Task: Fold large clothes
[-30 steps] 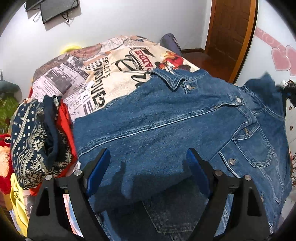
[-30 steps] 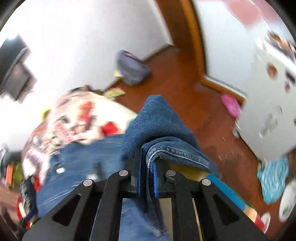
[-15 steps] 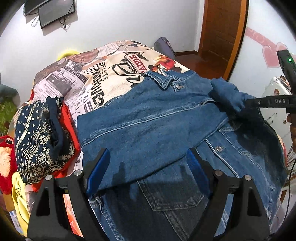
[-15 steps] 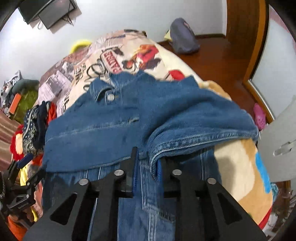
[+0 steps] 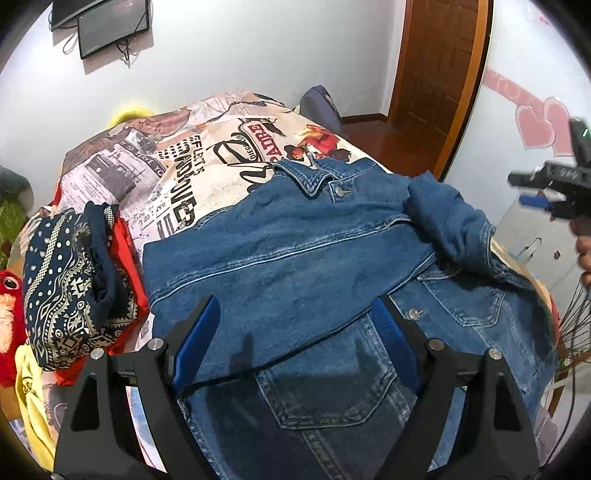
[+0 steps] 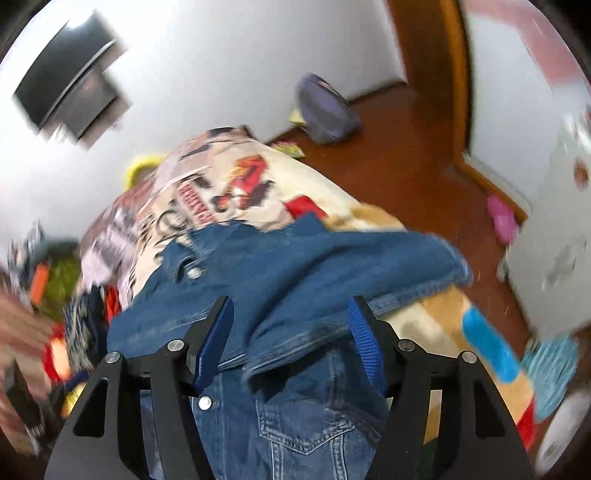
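Note:
A blue denim jacket (image 5: 295,266) lies spread on a bed with a newspaper-print blanket (image 5: 177,184). Its left half is folded across the front and its right sleeve (image 5: 450,225) lies folded inward over the chest. My left gripper (image 5: 295,332) is open and empty just above the jacket's lower part. My right gripper (image 6: 291,332) is open and empty above the jacket (image 6: 303,280), its jaws wide apart; it also shows in the left wrist view (image 5: 546,192) off the bed's right side. The right wrist view is motion-blurred.
A pile of clothes with a navy patterned piece (image 5: 70,280) over red cloth sits at the bed's left edge. A red plush toy (image 5: 9,295) lies further left. A grey bag (image 5: 321,107) stands on the wood floor by the door (image 5: 439,74). A monitor (image 5: 110,26) hangs on the wall.
My right gripper carried the sleeve inward over the jacket, opened, let it go and pulled back to the right. The sleeve now rests on the chest. My left gripper stayed open.

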Available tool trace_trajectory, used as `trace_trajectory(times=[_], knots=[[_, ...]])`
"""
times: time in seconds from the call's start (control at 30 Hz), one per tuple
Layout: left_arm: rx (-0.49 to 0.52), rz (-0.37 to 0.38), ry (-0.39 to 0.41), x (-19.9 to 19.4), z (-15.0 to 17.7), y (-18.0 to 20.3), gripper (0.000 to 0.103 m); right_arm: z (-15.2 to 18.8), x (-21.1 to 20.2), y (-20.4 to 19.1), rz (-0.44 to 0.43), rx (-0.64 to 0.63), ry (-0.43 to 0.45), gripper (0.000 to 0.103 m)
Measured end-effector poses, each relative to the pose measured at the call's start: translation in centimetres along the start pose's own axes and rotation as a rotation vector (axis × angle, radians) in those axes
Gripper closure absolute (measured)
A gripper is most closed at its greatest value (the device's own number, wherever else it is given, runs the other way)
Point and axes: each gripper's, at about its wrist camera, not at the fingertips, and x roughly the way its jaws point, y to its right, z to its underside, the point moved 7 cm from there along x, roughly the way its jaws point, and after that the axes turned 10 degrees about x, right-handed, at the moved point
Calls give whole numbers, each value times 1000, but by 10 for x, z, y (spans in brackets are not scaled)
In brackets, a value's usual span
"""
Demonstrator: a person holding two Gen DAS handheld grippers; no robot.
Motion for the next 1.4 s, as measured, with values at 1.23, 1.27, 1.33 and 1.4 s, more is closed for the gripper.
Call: trace_trajectory(times=[1.23, 1.27, 1.33, 1.4], knots=[[-87, -51, -5, -2, 13, -44, 19, -42, -33, -69, -185, 20, 227, 95], [-96, -54, 4, -8, 13, -48, 19, -36, -41, -91, -220, -28, 225, 95], [-110, -60, 16, -16, 15, -54, 19, -19, -51, -129, -272, -119, 201, 95], [-126, -71, 28, -25, 18, -63, 19, 1, -53, -161, -303, -194, 162, 95]])
